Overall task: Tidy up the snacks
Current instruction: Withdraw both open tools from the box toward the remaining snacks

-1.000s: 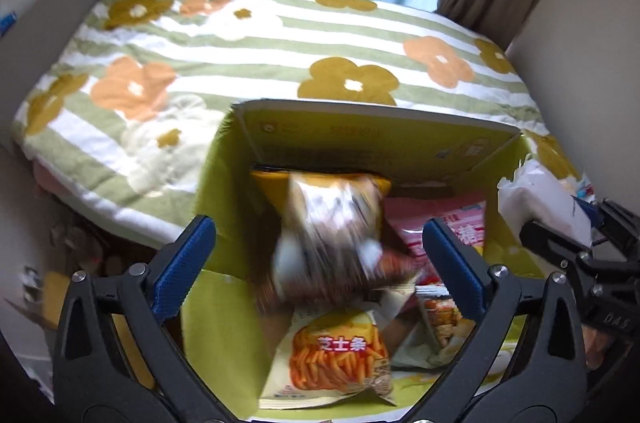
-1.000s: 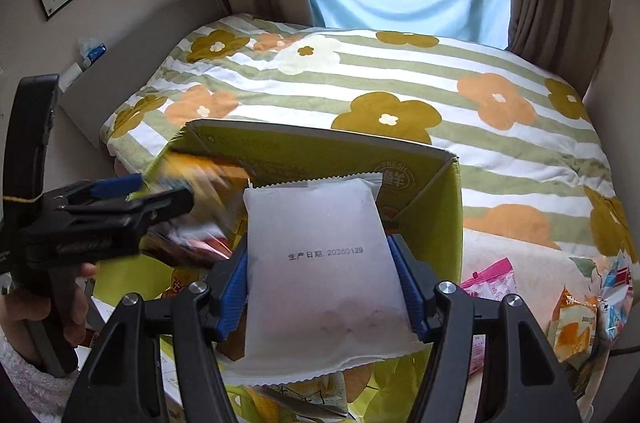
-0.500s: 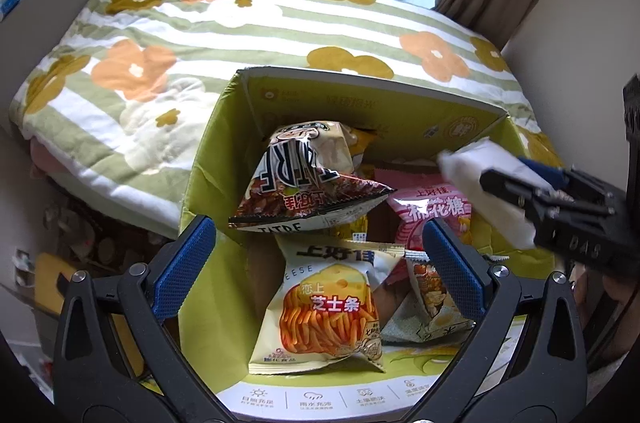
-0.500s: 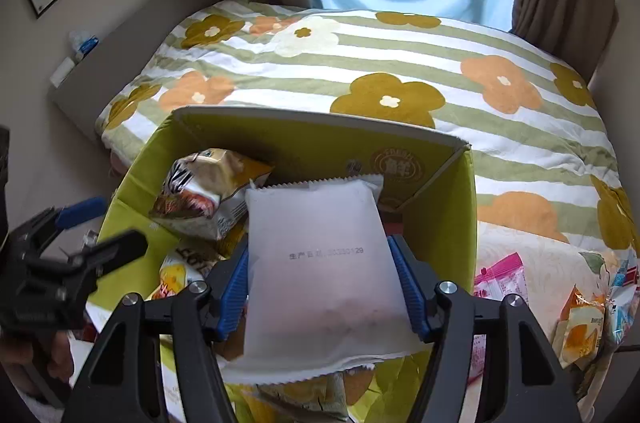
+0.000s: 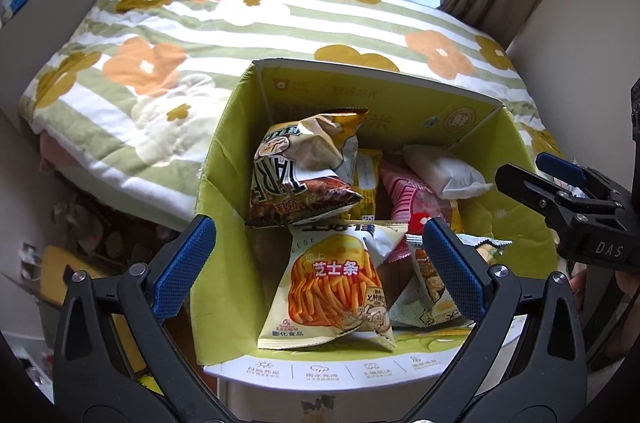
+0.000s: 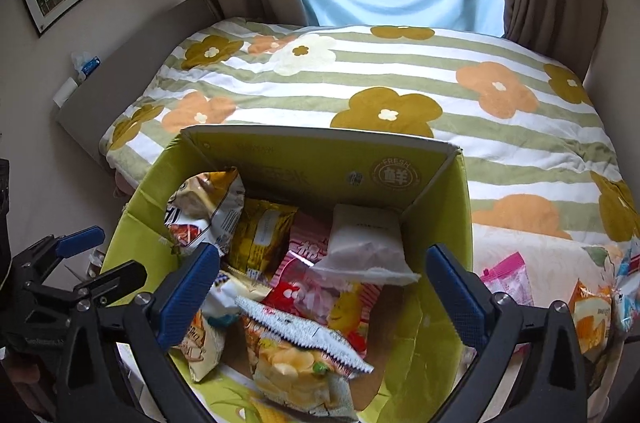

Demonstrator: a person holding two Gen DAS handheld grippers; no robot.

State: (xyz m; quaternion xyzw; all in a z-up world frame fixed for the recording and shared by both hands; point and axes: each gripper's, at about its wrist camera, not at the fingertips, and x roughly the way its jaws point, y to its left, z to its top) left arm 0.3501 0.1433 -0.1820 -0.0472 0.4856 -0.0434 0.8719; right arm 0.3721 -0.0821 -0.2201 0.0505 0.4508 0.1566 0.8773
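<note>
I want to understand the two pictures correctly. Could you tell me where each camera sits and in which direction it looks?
Left wrist: sits on the left gripper, above the near left of the green box, facing the bed; its open fingers show, the right gripper at right.
Right wrist: sits on the right gripper, above the box's near right; its open fingers show, the left gripper at left.
Shared: box, white packet, bed.
</note>
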